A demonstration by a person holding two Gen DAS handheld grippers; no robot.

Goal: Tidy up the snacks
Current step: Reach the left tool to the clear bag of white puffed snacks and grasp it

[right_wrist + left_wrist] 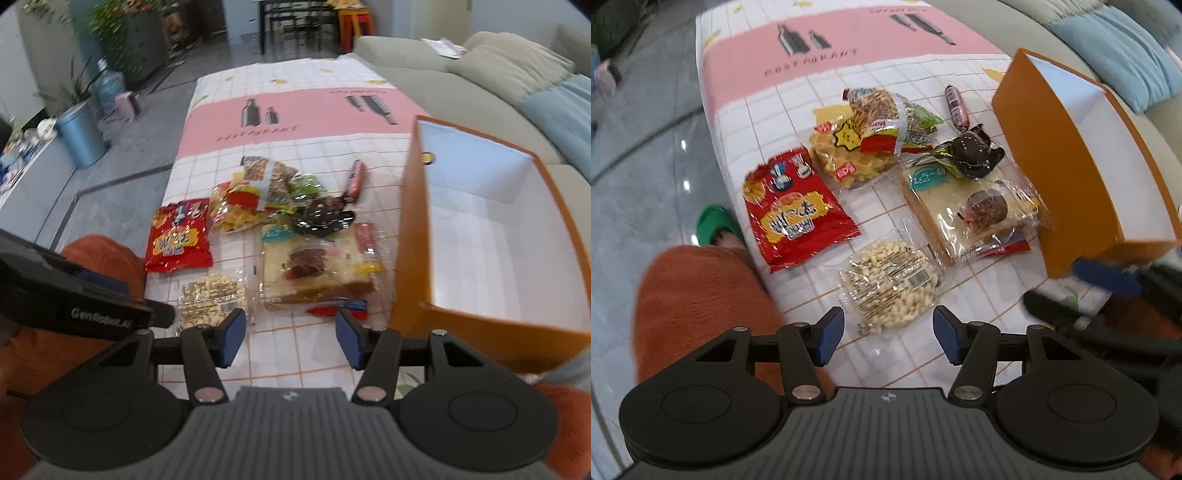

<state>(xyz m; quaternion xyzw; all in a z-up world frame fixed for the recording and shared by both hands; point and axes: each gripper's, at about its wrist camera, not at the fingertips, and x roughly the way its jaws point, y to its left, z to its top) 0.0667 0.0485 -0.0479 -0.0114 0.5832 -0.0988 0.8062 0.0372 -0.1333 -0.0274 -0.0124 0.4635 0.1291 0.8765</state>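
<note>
Both grippers empty | left gripper (888, 334) jaws wide, above peanut pack (892, 282) | right gripper (290, 338) jaws wide | snacks on tablecloth (849, 210) beside orange box (1067, 170)

"RESTAURANT" is showing in dark caps on the pink band of the tablecloth (314, 110), far side, under the bottle drawings. "GenRobot.AI" is reading in white on the left hand-held gripper (99, 320), near left in the right wrist view. Snack pkg print is blurring, not legible.
</note>
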